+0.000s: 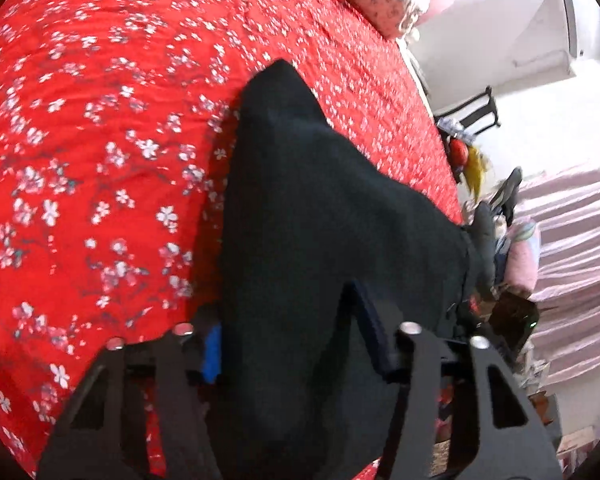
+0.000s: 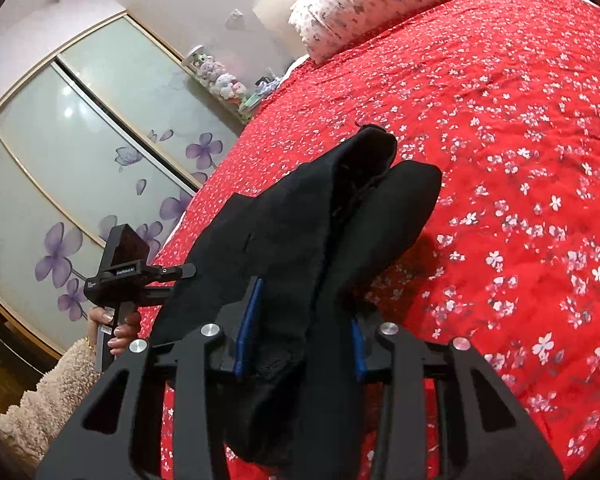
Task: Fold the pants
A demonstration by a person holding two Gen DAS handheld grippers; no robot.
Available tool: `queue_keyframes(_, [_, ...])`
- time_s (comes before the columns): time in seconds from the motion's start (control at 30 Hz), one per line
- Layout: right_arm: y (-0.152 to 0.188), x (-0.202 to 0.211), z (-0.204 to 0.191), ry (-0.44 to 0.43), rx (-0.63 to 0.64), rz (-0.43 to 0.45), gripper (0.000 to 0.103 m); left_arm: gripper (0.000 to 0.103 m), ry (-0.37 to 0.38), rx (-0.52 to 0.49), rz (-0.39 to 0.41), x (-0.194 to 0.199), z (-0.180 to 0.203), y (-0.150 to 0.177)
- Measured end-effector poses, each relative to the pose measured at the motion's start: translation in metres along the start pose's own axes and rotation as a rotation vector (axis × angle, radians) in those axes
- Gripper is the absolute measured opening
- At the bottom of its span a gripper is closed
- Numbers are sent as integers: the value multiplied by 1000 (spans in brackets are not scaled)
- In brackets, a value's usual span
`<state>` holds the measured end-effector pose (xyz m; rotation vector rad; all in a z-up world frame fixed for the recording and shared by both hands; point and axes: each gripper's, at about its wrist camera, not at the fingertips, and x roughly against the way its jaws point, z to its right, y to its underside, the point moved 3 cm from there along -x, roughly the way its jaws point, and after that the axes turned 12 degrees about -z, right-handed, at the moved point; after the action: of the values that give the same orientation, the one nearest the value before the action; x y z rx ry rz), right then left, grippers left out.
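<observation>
Black pants (image 2: 324, 240) bunch thickly between the right gripper (image 2: 300, 340) jaws, which clamp the cloth; the left gripper (image 1: 296, 344) jaws pinch another part. The garment hangs lifted above the red floral bedspread (image 1: 100, 160), its far end sagging onto it. Uneven, bunched holds could let layers slip or twist, so the fold may land crooked.

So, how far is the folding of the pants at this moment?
Done: both grippers have taken hold. The left gripper and the right gripper are each shut on the black pants.
In hand: the pants hang lifted, bunched, their far end touching the red bedspread.
Left: no neat fold shows yet; laying flat and folding remain.
</observation>
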<state>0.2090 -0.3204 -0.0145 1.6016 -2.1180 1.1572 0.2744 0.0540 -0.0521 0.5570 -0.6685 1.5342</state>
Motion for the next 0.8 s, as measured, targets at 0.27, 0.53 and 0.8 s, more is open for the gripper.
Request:
queue_keyframes(0.27, [-1, -2, 8, -7, -33, -3, 40, 43, 6, -74, 71, 3, 26, 8])
queue_keyframes(0.53, [2, -11, 23, -32, -105, -17, 47, 33, 44, 43, 67, 0, 6, 3])
queue_keyframes(0.8, [0, 1, 16, -108, -112, 38, 35, 16, -68, -52, 120, 7, 32, 13])
